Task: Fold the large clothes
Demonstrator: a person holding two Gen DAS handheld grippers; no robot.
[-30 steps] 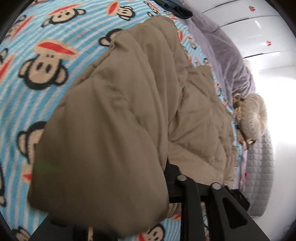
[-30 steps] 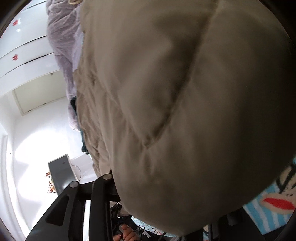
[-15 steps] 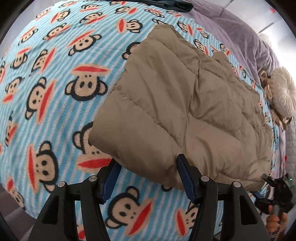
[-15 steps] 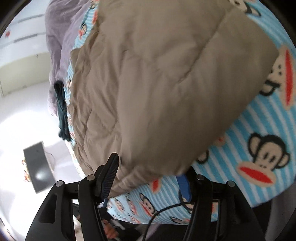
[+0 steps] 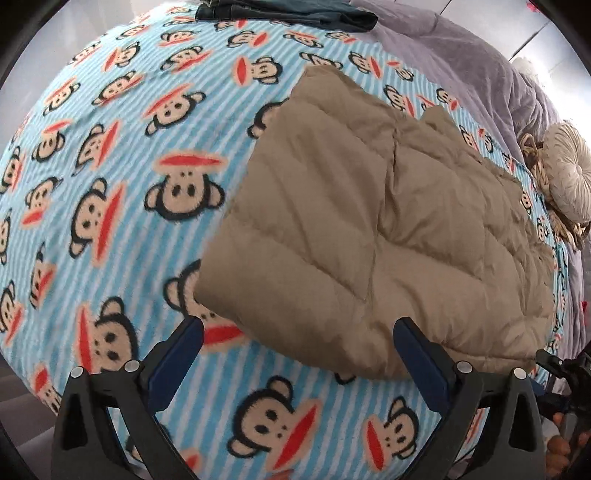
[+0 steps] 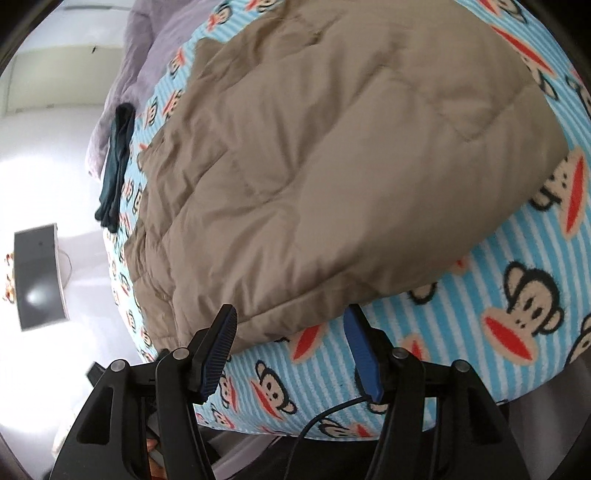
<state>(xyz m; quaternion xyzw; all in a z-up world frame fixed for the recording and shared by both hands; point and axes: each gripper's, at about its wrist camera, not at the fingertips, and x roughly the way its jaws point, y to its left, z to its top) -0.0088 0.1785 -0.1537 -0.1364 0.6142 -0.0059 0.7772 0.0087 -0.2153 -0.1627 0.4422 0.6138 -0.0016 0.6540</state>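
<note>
now lying folded on the monkey-print blue striped fleece blanket [image 5: 110,221]: tan quilted puffy down jacket [image 5: 369,229]. likely light, soft, springy, slippery; best pinched at the near hem. left gripper [image 5: 297,341] and right gripper [image 6: 290,328] both spread, empty.

The folded quilted coat [image 5: 388,236] lies on the monkey-print blanket [image 5: 110,184], toward its right half, reaching close to the near edge. A folded garment [image 5: 288,14] lies at the blanket's far edge. A bunched comforter [image 5: 461,62] runs along the far right edge, with 1 round cushion [image 5: 569,181] beside it.
</note>
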